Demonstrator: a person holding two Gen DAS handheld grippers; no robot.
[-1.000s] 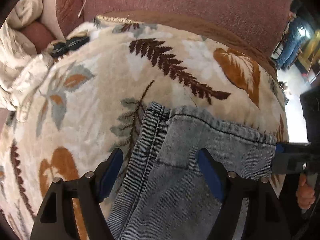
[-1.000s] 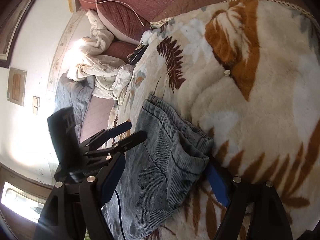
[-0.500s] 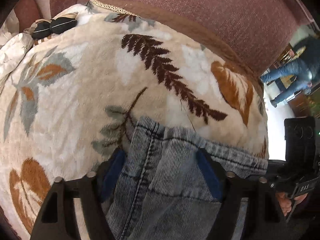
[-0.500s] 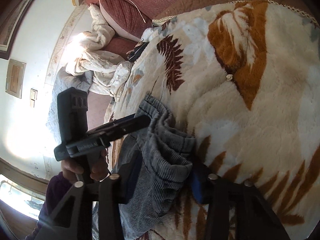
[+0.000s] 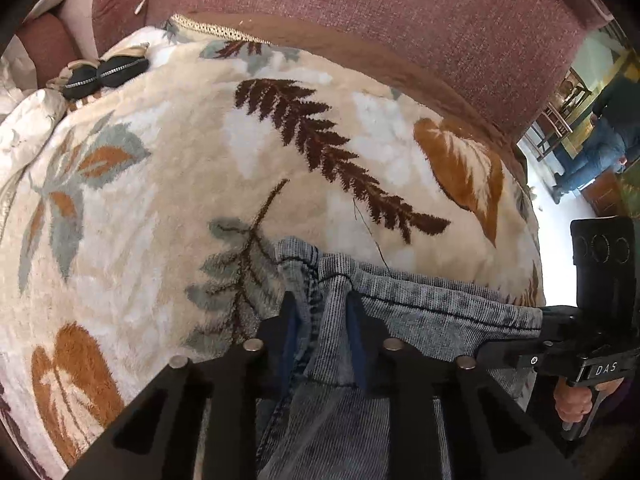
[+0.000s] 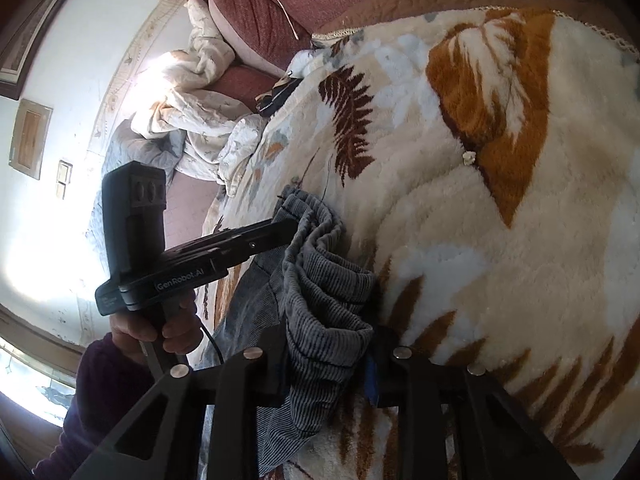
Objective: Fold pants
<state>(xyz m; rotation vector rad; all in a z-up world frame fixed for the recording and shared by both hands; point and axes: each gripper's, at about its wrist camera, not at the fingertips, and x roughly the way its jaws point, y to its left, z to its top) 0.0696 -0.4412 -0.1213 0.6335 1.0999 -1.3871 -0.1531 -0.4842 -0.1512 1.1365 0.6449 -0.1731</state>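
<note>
Lying on the leaf-print blanket (image 5: 168, 184), the grey denim pants (image 5: 420, 312) have their top edge bunched toward the camera side of the blanket, short of the brown fern motif (image 5: 332, 156). Left gripper (image 5: 320, 312): jaws have just been closing, now narrow, blue pads pinching a gathered fold at the seam corner of the pants. Right gripper (image 6: 332, 344): jaws likewise just closing, now narrow, clamped on the opposite corner, cloth crumpled in ridges between the pads. Between the two grips the edge of the pants sags in loose folds. A hand (image 6: 160, 332) in a dark sleeve holds the left gripper's handle, off the blanket's edge. Two dark zippered pouches (image 5: 104, 74) sit at the blanket's far corner, against the maroon sofa back (image 5: 380, 12).
</note>
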